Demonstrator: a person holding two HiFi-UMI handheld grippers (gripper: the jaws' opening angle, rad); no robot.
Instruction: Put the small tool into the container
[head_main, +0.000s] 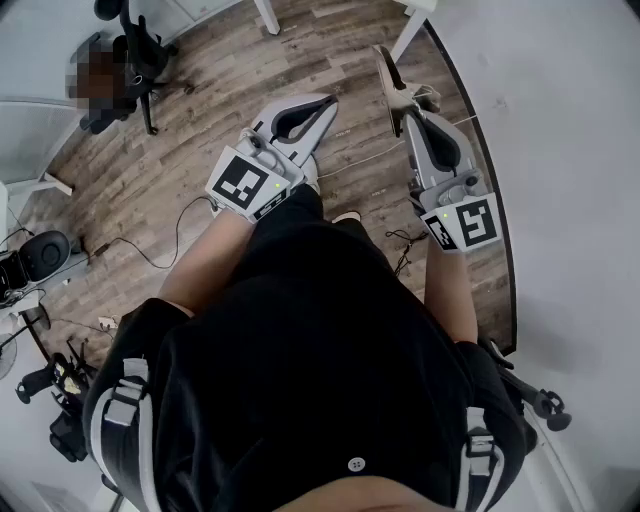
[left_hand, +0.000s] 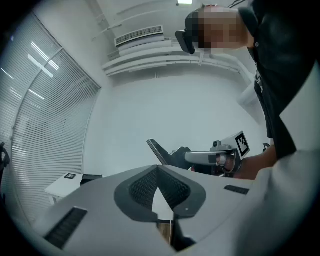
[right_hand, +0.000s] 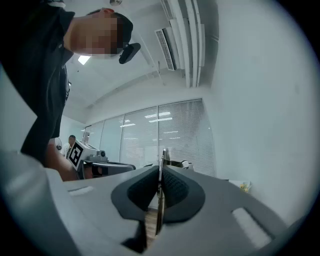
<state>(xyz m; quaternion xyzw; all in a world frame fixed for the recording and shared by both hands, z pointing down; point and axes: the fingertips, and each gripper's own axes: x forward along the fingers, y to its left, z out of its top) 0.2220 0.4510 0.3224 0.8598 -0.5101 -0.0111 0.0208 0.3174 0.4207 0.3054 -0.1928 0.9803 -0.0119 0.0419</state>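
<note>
Firmly clenched, the right gripper (head_main: 398, 100) held the small tool (right_hand: 164, 156), a thin flat metal strip standing on edge between its pads and poking out past the tips. From the head view this gripper pointed toward 11 o'clock, beside the dark edge of the white table (head_main: 560, 150) at 3 o'clock. The left gripper (head_main: 322, 102) aimed toward 1 o'clock over the wood floor (head_main: 200, 120), its jaws pressed together on nothing. A black office chair (head_main: 135, 50) stood at 10 o'clock.

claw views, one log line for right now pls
left claw shut, empty | right claw shut on small tool | container not in view
</note>
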